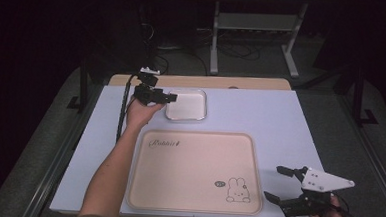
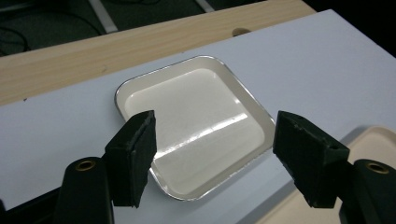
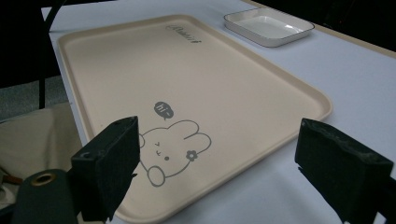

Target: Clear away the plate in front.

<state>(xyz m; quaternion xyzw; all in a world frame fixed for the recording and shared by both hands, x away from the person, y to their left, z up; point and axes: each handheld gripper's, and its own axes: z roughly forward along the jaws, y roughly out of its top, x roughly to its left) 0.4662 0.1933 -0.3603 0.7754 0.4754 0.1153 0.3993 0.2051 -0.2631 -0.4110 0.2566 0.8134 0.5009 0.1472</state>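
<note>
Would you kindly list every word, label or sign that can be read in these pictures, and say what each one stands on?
"hi": in the small dark speech bubble above the rabbit drawing on the beige tray.
Cursive word near the beige tray's far left corner: it seems to begin with "R", perhaps "Rabbit", but is too blurred to read for certain.
White dish: no text on it.

The left gripper is black, with a black cable. The right gripper is black too, with a grey three-cornered plate with small screws. The jaws have brass-coloured holes.
</note>
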